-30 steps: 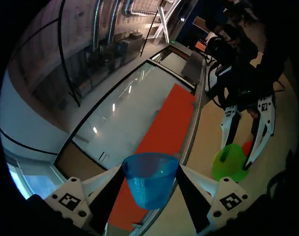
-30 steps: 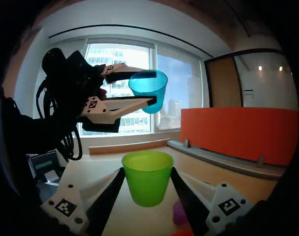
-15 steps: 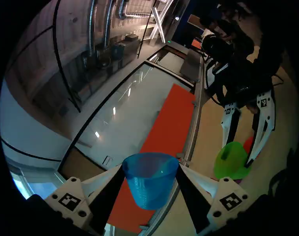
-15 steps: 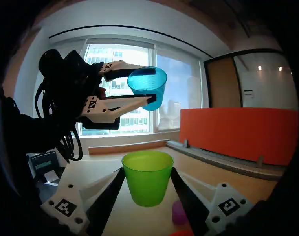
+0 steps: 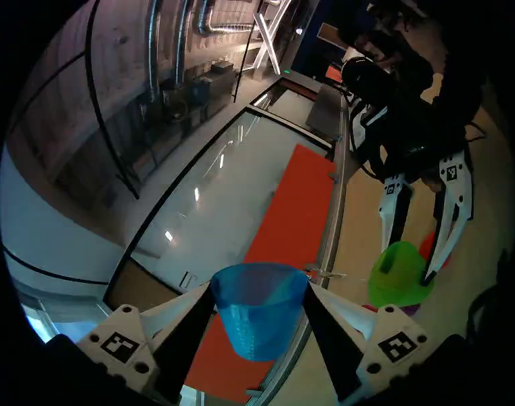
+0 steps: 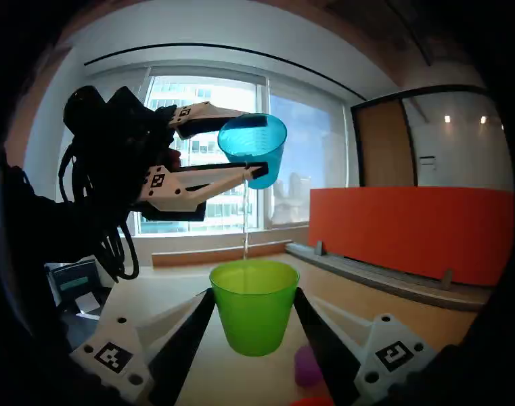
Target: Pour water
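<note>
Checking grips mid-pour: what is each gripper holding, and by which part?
The left gripper holds the blue cup by its side walls, one finger on each side; the right gripper holds the green cup likewise.

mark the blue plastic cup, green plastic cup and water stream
blue plastic cup (image 6: 253,145), right gripper view, side wall
green plastic cup (image 6: 255,318), right gripper view, front wall
water stream (image 6: 245,223), right gripper view, midway down

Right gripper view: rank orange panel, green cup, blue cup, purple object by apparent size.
1. orange panel, largest
2. green cup
3. blue cup, looks smaller, but it sits farther from the camera, so its true size against the green cup is unsure
4. purple object, smallest
</note>
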A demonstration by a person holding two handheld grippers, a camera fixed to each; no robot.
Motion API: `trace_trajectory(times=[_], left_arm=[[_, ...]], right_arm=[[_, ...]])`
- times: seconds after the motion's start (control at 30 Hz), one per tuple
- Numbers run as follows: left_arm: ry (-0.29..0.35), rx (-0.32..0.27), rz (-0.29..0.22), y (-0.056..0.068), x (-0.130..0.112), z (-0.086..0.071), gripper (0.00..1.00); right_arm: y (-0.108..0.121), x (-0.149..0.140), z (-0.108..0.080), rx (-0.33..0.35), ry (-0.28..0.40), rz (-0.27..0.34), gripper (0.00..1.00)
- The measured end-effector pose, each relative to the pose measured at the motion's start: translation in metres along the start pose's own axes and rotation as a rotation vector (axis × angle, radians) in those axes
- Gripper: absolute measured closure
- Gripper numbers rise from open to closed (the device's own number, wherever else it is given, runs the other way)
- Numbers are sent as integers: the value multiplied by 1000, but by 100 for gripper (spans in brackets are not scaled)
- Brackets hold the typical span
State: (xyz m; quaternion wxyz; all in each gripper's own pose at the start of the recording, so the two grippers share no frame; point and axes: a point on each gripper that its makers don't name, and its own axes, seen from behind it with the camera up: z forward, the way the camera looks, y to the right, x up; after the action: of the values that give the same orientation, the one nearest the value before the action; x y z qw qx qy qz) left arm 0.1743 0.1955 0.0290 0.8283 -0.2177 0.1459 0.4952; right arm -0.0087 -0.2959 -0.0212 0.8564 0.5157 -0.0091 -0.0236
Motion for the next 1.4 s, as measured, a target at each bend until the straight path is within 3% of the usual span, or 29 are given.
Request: trace_trajectory(times=[1.4], left_arm=[[20,22,97,-7,11,-2,14]], right_arm=[[1,3,-3,-3,4,-10,13]])
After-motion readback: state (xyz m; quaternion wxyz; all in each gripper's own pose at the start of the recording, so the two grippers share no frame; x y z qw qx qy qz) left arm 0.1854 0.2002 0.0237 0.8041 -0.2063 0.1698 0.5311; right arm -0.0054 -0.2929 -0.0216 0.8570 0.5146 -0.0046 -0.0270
